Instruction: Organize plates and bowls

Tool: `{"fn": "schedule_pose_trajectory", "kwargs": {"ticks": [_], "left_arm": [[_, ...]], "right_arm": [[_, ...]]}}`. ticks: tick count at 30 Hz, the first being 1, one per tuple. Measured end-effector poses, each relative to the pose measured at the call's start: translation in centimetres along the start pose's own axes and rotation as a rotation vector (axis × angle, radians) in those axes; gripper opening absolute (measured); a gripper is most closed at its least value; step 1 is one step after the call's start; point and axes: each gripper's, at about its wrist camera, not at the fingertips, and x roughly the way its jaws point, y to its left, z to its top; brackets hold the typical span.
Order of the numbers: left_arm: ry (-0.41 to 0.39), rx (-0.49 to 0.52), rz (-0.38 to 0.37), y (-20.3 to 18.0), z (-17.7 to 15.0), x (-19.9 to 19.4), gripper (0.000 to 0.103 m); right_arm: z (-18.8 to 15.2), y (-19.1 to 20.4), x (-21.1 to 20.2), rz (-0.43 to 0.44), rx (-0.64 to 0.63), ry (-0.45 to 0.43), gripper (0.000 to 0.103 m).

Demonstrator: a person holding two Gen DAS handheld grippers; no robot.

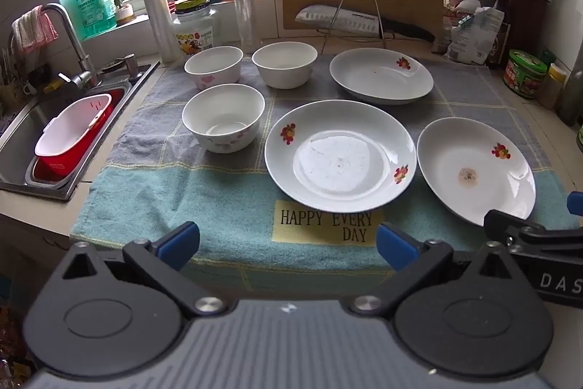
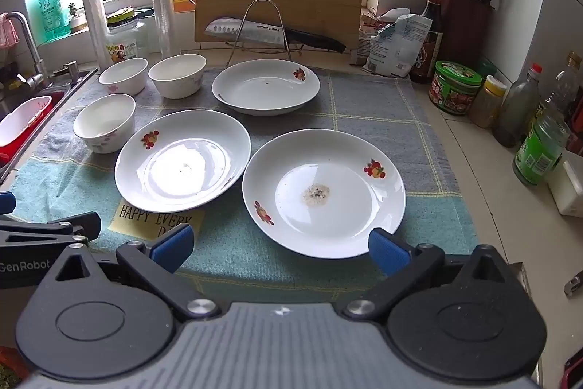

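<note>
Cloth: towel (image 1: 233, 206) in blue-green and grey checks, soft, spread over the counter (image 2: 484, 206); all the dishes sit on it, and its yellow label (image 1: 326, 225) serves as the landmark.
Plates: three, white, glossy, shallow and round with small fruit prints. Middle plate (image 1: 340, 155) lies just behind the label; spotted plate (image 2: 324, 194) just right of the label, with a brown stain at its centre; far plate (image 2: 266, 86) well behind the label.
Bowls: three, white, deep, smooth, some with faint pink flowers. Near bowl (image 1: 224, 119) sits behind and left of the label; two more (image 1: 214, 66) (image 1: 285, 64) stand side by side further back.
Left tool (image 1: 288, 243): jaws spread fully wide, nothing between them, over the label.
Right tool (image 2: 280, 250): likewise wide apart and empty, at the spotted plate's near rim.
Step, as I judge it: first pick. Glazed rims are slippery, so pinch a rim squarely, lift level, and nest like on like.
</note>
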Motion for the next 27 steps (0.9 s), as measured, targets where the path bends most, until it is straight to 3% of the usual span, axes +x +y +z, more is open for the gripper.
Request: {"fn": "schedule_pose_trajectory", "kwargs": {"ticks": [27], "left_arm": [[0.004, -0.010, -0.007, 0.2, 0.5, 0.6, 0.102]], "right_arm": [[0.9, 0.2, 0.2, -0.007, 0.003, -0.017, 0.103]]}}
